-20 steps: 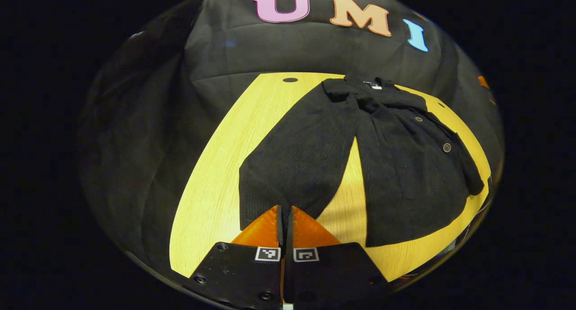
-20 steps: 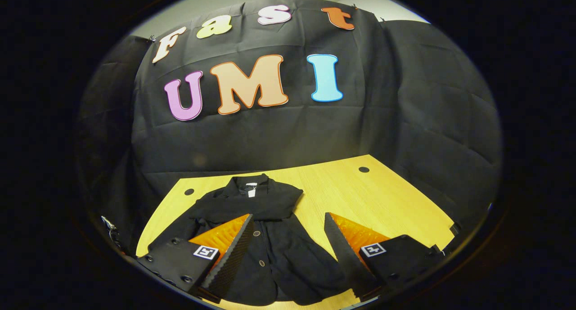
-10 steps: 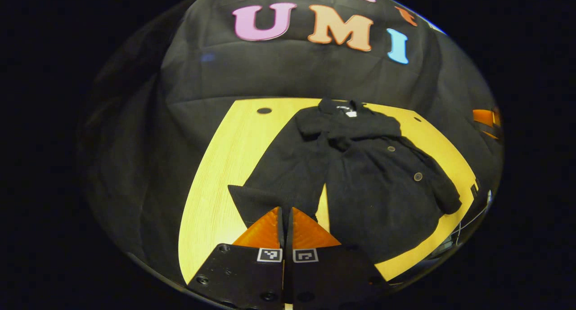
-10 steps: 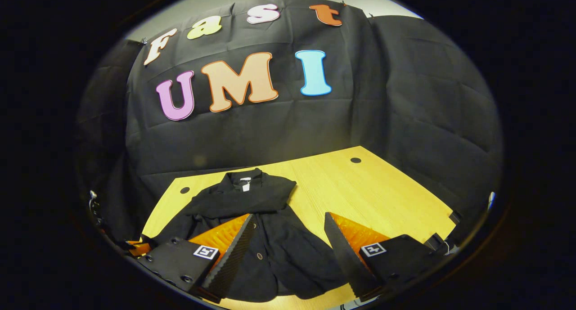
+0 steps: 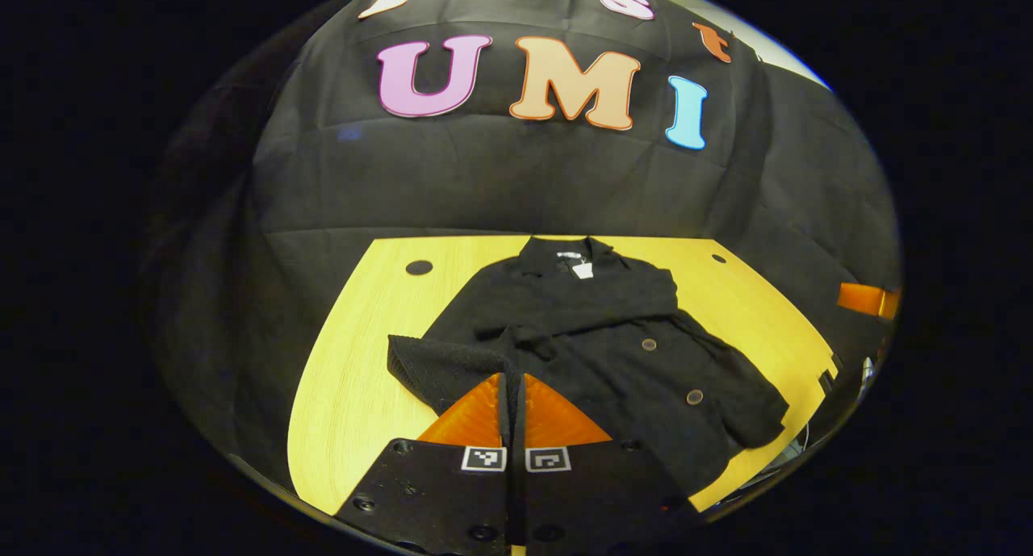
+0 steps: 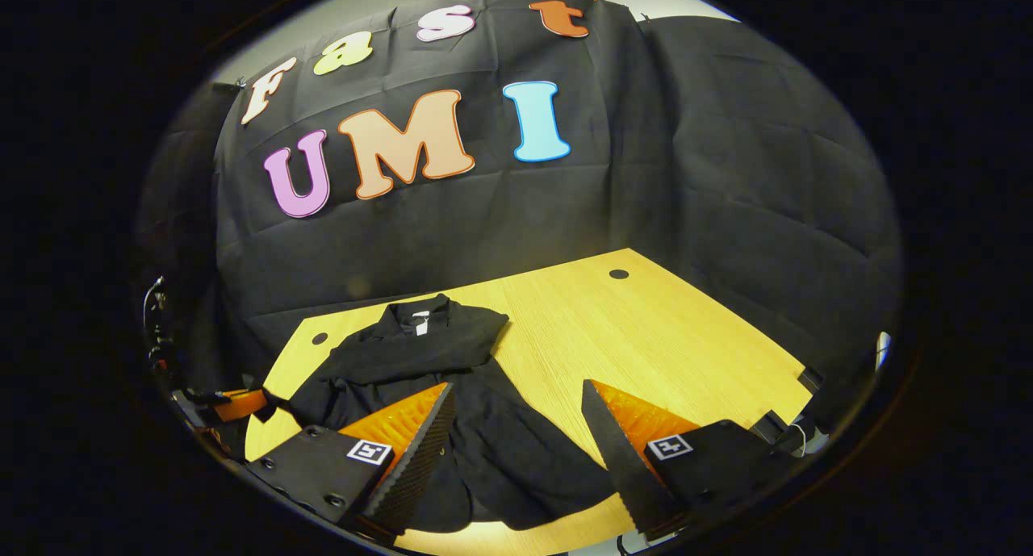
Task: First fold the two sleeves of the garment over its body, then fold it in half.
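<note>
A black buttoned garment (image 5: 637,354) lies on the wooden table (image 5: 347,378), collar and white tag toward the wall. My left gripper (image 5: 512,376) is shut on the end of the garment's left sleeve (image 5: 440,362), which is lifted and bent toward the body. The other sleeve (image 5: 750,411) lies along the garment's right side. In the right gripper view the garment (image 6: 436,350) is at the lower left. My right gripper (image 6: 516,399) stands open above its lower part, nothing between its fingers. The left gripper (image 6: 238,403) shows at the far left there.
Bare table (image 6: 662,338) stretches to the right of the garment in the right gripper view. Round cable holes (image 5: 419,267) (image 6: 619,274) sit near the table's back corners. The black cloth wall stands close behind the table. Part of the right gripper (image 5: 867,299) shows at the right edge.
My left gripper has carried the sleeve end inward, closing the gap of bare table between sleeve and body. The right gripper has stayed open and drifted slightly away to the right.
</note>
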Demonstrator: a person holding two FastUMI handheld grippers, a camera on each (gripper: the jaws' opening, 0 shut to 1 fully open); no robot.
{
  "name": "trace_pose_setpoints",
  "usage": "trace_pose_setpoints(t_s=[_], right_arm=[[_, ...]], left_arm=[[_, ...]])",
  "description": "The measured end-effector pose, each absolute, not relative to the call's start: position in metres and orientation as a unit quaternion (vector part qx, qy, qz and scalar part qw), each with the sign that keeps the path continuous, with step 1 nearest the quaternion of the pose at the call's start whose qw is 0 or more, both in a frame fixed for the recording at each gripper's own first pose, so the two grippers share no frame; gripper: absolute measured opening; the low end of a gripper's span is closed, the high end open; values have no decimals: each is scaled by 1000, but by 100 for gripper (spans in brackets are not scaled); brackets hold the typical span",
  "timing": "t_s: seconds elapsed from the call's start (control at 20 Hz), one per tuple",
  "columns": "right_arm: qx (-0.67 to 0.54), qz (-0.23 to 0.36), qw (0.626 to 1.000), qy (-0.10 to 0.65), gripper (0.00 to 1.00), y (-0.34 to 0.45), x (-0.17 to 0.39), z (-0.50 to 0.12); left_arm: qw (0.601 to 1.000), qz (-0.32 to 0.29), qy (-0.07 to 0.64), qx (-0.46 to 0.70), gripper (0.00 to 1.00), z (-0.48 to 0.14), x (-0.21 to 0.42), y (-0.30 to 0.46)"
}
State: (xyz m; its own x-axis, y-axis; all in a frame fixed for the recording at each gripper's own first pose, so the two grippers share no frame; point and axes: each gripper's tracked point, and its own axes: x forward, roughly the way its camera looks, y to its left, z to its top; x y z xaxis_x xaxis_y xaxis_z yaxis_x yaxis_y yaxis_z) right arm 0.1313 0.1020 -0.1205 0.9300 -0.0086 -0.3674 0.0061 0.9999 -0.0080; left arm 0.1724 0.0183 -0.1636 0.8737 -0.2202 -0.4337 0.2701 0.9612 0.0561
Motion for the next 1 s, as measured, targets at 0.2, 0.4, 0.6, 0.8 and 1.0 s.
trace_pose_setpoints(t_s=[0.2, 0.4, 0.6, 0.8, 1.0], right_arm=[[14, 28, 978, 206, 99, 90, 135, -120], [26, 62, 977, 204, 99, 73, 145, -110], [25, 85, 974, 207, 99, 51, 161, -111], [13, 106, 969, 222, 98, 39, 175, -124], [12, 123, 962, 243, 98, 33, 181, -137]], left_arm=[[971, -134, 185, 68, 0, -137, 202, -35], [973, -139, 172, 67, 0, -129, 224, -91], [972, -148, 169, 73, 0, -135, 246, -144], [969, -159, 173, 76, 0, -146, 269, -194], [966, -158, 182, 95, 0, -166, 291, -231]])
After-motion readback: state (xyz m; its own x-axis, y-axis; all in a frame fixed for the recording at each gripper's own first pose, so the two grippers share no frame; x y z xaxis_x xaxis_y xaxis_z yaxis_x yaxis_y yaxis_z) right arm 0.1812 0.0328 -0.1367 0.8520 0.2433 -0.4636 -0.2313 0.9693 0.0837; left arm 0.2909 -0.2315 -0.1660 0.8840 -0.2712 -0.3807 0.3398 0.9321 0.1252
